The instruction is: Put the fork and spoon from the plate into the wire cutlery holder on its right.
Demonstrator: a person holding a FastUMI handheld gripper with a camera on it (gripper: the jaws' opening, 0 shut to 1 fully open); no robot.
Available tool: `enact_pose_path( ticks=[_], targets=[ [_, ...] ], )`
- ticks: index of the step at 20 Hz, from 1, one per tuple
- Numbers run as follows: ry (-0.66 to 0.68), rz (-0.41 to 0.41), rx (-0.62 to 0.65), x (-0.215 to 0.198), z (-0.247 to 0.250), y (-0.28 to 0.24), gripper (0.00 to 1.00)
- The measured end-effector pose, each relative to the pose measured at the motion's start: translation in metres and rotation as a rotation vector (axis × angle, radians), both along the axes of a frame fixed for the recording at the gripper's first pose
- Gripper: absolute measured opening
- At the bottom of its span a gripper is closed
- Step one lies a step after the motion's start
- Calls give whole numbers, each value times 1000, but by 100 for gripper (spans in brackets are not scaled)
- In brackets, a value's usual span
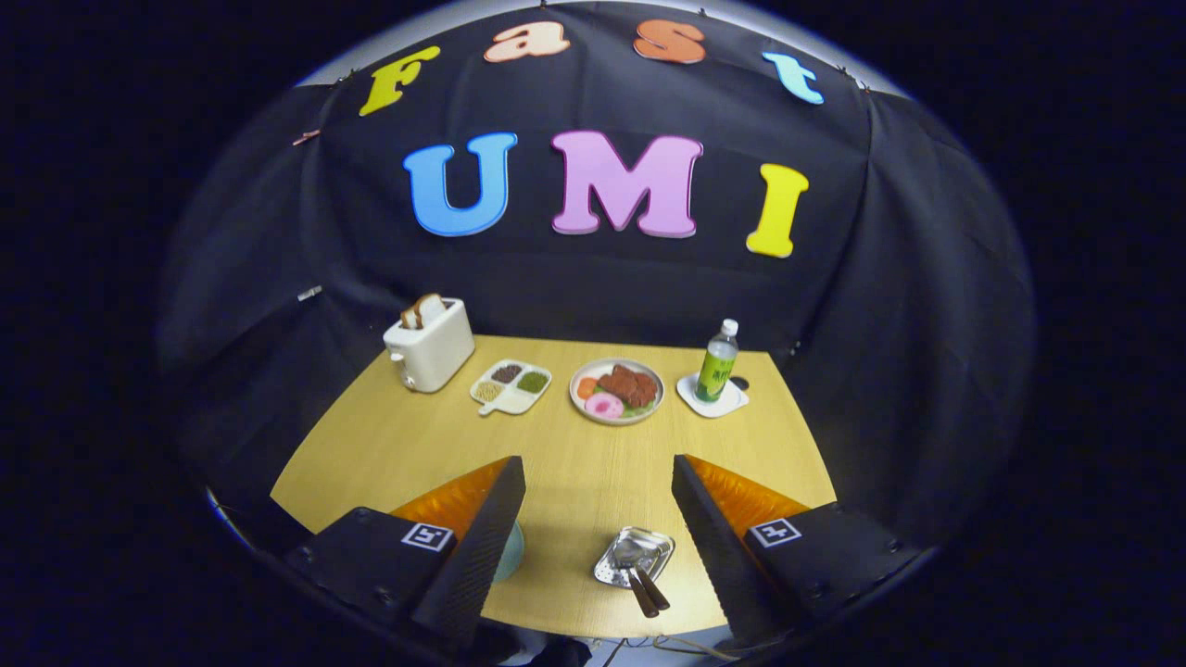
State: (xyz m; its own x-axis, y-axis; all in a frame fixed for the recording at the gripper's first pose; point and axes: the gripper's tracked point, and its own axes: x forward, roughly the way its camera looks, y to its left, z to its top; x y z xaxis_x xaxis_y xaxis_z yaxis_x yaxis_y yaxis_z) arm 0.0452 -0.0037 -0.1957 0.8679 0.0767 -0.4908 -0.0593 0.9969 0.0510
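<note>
Our gripper (598,519) hangs spread and empty above the table (556,445). Between its fingers lies the holder (623,560), two brown-handled utensils (646,589) jutting from it; a pale plate (511,548) edge peeks behind the left finger. Utensils like these are likely light, stiff and slippery, so we would pinch a handle crosswise.

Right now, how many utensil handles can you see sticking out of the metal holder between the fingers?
2. Both brown handles lie side by side, sticking out of the metal holder toward the open gripper, nearer its right finger. Their heads are too blurred to tell fork from spoon.
</note>
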Motion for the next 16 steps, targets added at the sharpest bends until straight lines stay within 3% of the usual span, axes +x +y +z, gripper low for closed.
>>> enact_pose_path(
  ticks=[6,16],
  targets=[
    [-235,7,-68,-9,73,18,98],
    [-203,25,-36,-11,63,25,98]
  ],
)
